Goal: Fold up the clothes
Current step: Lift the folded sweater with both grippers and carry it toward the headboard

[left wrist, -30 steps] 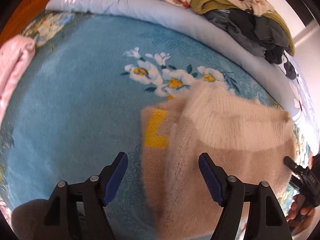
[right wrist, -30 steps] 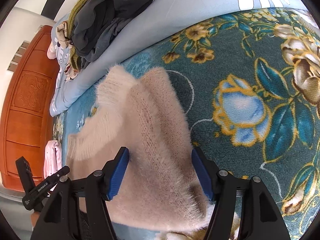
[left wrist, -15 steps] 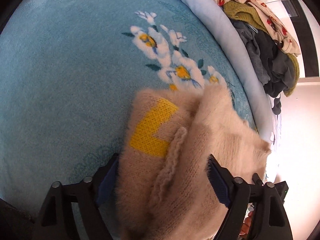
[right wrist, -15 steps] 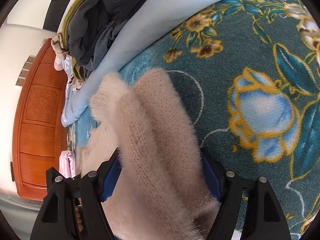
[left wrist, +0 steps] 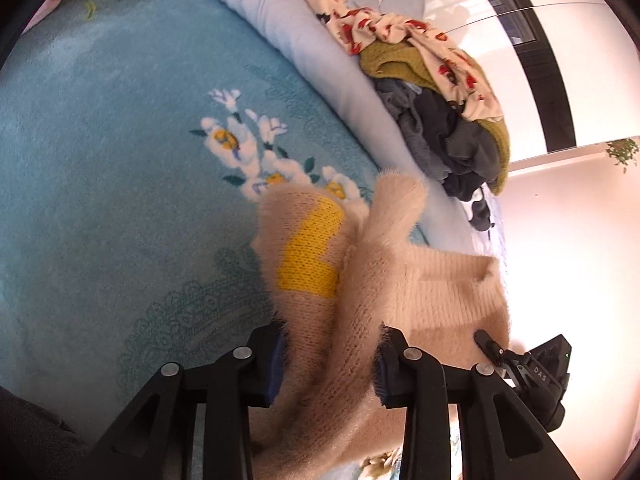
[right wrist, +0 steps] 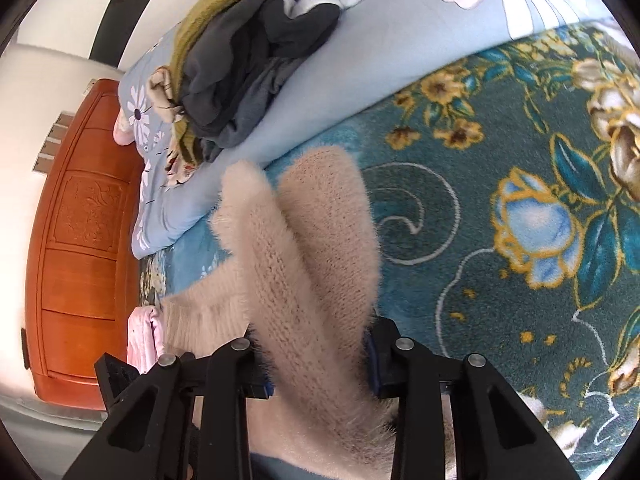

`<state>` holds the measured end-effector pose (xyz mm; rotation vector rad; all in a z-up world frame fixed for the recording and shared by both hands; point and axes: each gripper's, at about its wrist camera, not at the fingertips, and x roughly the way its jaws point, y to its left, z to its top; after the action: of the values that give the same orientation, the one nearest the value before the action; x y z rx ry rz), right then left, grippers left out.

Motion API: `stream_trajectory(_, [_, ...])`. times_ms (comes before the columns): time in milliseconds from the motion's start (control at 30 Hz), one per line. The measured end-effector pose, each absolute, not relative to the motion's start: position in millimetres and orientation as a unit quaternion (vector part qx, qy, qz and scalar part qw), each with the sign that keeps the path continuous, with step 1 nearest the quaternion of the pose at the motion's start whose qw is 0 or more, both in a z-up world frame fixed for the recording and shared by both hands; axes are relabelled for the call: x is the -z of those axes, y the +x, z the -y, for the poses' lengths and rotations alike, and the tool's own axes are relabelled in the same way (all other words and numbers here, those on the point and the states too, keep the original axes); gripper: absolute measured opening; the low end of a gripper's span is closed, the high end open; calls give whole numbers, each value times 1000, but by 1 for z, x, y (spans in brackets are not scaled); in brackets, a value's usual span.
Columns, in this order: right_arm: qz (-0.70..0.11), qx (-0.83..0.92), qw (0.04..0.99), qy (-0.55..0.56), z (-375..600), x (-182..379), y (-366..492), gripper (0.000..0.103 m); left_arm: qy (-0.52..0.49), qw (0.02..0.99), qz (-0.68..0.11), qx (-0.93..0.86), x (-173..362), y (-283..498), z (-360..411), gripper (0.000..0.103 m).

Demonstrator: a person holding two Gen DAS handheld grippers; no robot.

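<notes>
A fuzzy beige knit sweater [left wrist: 420, 288] with a yellow patch [left wrist: 312, 252] is lifted off the blue floral blanket [left wrist: 120, 168]. My left gripper [left wrist: 328, 364] is shut on its left part, the knit bunched between the jaws. My right gripper [right wrist: 316, 360] is shut on the sweater [right wrist: 304, 248] at its other side, and the cloth hangs forward from it above the dark teal flowered blanket [right wrist: 500, 208]. The right gripper also shows at the right edge of the left wrist view [left wrist: 520, 360].
A pile of unfolded clothes [left wrist: 436, 92] lies on a pale blue quilt roll [left wrist: 304, 28] at the far side; it also shows in the right wrist view [right wrist: 256, 40]. An orange wooden headboard [right wrist: 76, 232] and a pink garment [right wrist: 144, 332] are at the left.
Both grippers were open over the sweater a second ago. They came down around it and shut on it. The sweater now rises off the blanket, gathered between them.
</notes>
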<state>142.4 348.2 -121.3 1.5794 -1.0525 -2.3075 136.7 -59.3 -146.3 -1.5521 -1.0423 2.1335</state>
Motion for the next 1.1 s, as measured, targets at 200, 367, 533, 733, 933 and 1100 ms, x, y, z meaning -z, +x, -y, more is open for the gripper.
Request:
stream_trajectory(200, [305, 793, 140, 509, -293, 59, 111, 33, -467, 162, 386, -779, 92, 122, 124, 37])
stream_trajectory(367, [260, 801, 219, 493, -212, 10, 63, 33, -389, 135, 413, -813, 49, 130, 210, 37])
stream_trajectory(533, [198, 784, 316, 496, -78, -23, 3, 33, -317, 64, 423, -846, 20, 157, 321, 37])
stream_trajectory(733, [116, 748, 400, 517, 88, -9, -31, 33, -256, -44, 428, -866, 10, 195, 445, 37])
stream_trajectory(933, [40, 710, 450, 540, 231, 27, -49, 33, -215, -132, 462, -850, 41, 235, 536, 37])
stream_trajectory(1100, [-23, 672, 489, 556, 350, 58, -65, 33, -237, -180, 511, -806, 117, 245, 562, 37])
